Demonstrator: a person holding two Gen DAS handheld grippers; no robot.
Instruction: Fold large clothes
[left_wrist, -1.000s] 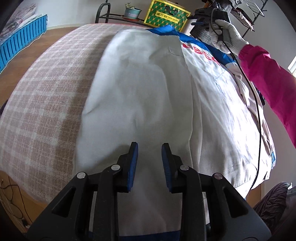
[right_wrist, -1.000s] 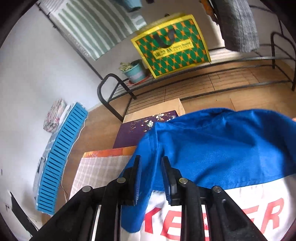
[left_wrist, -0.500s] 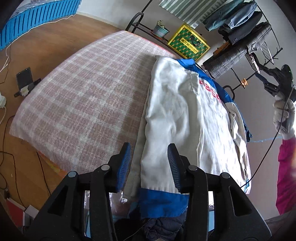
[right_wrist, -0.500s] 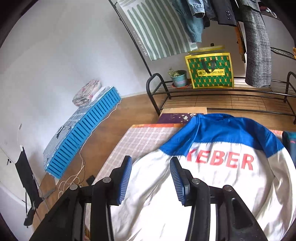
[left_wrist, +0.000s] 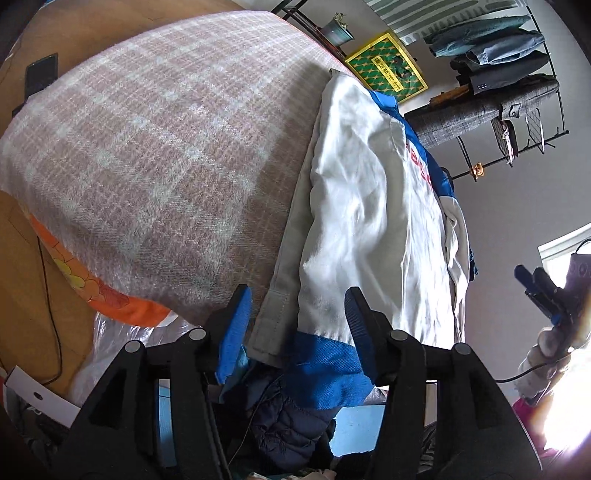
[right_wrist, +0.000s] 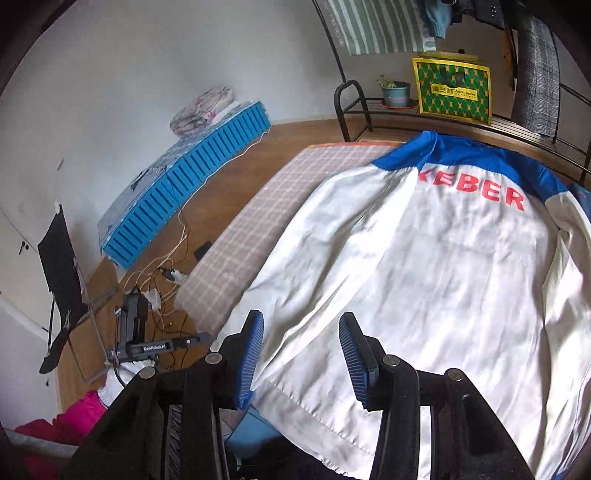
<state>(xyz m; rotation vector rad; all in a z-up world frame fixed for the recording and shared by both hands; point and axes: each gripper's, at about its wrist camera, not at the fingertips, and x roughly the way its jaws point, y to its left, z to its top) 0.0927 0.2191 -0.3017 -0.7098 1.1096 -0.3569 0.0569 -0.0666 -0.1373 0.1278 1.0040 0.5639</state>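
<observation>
A white jacket (right_wrist: 424, 266) with blue shoulders and red letters lies back-up on a checked blanket (left_wrist: 155, 155). In the left wrist view the jacket (left_wrist: 369, 221) runs along the blanket's right side, and its blue hem (left_wrist: 325, 365) hangs over the near edge. My left gripper (left_wrist: 297, 299) hovers over that hem corner. Its jaws are opening, and the cloth lies below them, unpressed. My right gripper (right_wrist: 301, 321) stands open above the jacket's lower white part, touching nothing. At the right edge of the left wrist view, a gloved hand (left_wrist: 546, 343) carries the right gripper (left_wrist: 532, 277).
A clothes rack (left_wrist: 517, 74) with hanging garments, a green and yellow bag (right_wrist: 454, 88) and a potted plant (right_wrist: 395, 92) stand beyond the bed. A blue slatted block (right_wrist: 184, 184) and cables (right_wrist: 162, 266) lie on the wooden floor. A dark padded garment (left_wrist: 288, 424) sits below the near edge.
Both grippers have drawn back from the jacket and their jaws stand wider. The right one left the blue collar and swung back toward the hem. The left now sits at the near hem corner.
</observation>
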